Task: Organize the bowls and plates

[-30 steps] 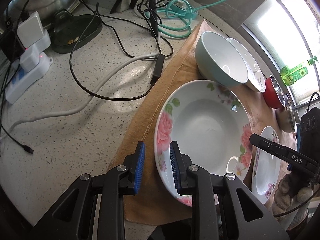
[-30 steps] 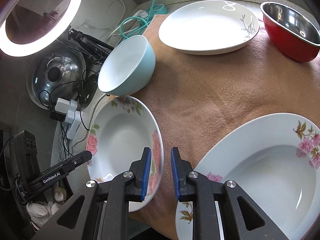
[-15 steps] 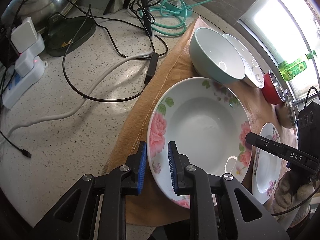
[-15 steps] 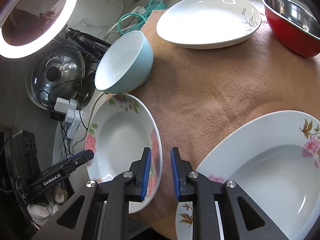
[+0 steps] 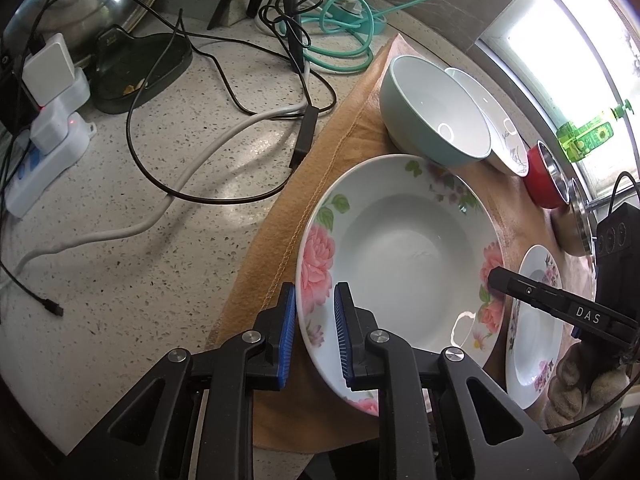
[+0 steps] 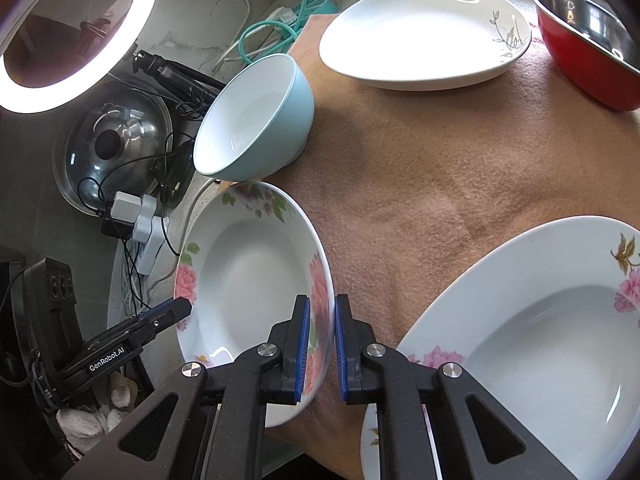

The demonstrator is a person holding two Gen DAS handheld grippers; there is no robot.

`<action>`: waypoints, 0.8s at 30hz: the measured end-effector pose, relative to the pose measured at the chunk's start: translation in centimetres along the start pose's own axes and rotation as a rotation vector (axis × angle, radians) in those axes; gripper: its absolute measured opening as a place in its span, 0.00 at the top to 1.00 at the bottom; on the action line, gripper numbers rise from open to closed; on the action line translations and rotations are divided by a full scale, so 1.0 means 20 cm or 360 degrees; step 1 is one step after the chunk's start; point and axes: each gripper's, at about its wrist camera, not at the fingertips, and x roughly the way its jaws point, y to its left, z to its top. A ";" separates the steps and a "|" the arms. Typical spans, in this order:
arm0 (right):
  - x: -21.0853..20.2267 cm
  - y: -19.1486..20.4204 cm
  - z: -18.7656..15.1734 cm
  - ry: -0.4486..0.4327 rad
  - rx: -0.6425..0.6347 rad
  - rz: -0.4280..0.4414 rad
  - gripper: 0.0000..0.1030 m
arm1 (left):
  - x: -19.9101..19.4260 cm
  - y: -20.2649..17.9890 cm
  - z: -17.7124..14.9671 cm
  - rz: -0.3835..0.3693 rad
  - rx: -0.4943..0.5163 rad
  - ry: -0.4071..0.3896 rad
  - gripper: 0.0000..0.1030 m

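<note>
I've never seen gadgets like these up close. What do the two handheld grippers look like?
Both are black plastic. The left gripper and the right gripper each have two angular fingers with ribbed blue pads and round silver screws at the joints. Seen from the other camera, the left one's side reads "GenRobot.AI", the right one's "DAS". A pale knitted glove covers the hand holding the right one.

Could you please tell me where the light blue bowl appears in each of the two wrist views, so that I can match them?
Left wrist view: the light blue bowl sits upper right of centre, just beyond the rose-patterned plate.
Right wrist view: the light blue bowl is upper left of centre, tilted, above the same plate.
Shared landmark: the rose-patterned plate on the brown cloth.
</note>
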 end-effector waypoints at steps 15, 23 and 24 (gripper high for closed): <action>-0.01 0.04 -0.01 -0.0002 -0.0082 -0.0095 0.91 | -0.01 -0.01 -0.02 -0.0006 -0.0013 -0.0012 0.83; -0.02 0.04 -0.03 0.0000 -0.0075 -0.0088 0.91 | -0.01 -0.01 -0.02 -0.0005 -0.0007 -0.0005 0.83; -0.03 0.03 -0.03 0.0000 -0.0072 -0.0086 0.91 | -0.01 -0.01 -0.02 -0.0006 -0.0008 -0.0005 0.83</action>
